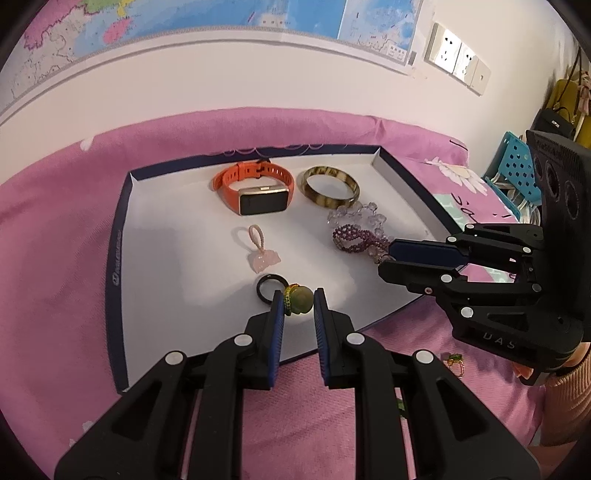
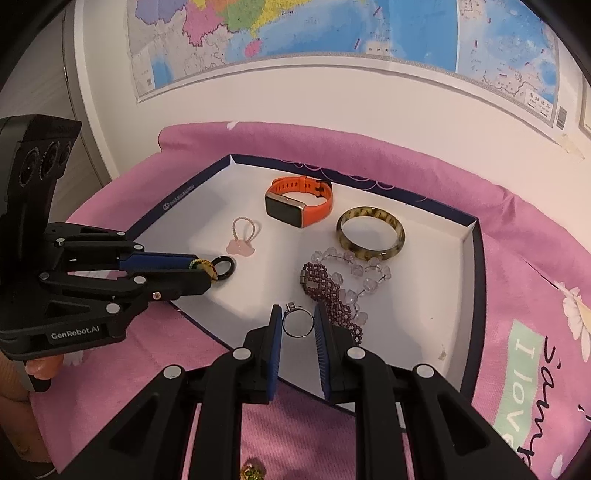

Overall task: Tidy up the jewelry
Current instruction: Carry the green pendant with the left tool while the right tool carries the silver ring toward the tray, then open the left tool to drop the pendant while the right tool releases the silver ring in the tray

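A: Left tongs (image 1: pixel 298 302) noted low over the near edge of the tray (image 1: pixel 119 236). Narrowly parted, clamped on a green bead charm (image 1: pixel 300 300) with a yellow-green cord. Charm held just beside a black ring (image 1: pixel 269 288) lying on the tray floor; contact between the two not resolved.

B: Confirmed from the right side. Right tongs (image 2: pixel 297 325) also narrowly parted, gripping a silver ring (image 2: pixel 297 323) by its band, small stone setting at upper left. Ring held above the tray's near edge, next to a purple beaded bracelet (image 2: pixel 325 288).

A: Remaining tray contents logged: orange watch (image 1: pixel 255 192) at the back, on its side. Brown mottled bangle (image 1: pixel 330 186) just to its right, apart from it. Clear bead bracelet (image 1: pixel 356 216) tangled with the purple one. Pink charm (image 1: pixel 260 254) on a looped cord near the middle.

B: Agreed. Tray seen resting on a pink bedsheet (image 2: pixel 517 258). Beaded ring with a green stone (image 1: pixel 455 362) spotted outside the tray, on the sheet below the right tongs. Map (image 2: pixel 295 33) pinned on the wall behind.

A: Sleeve (image 1: pixel 565 402) glimpsed at the right edge.
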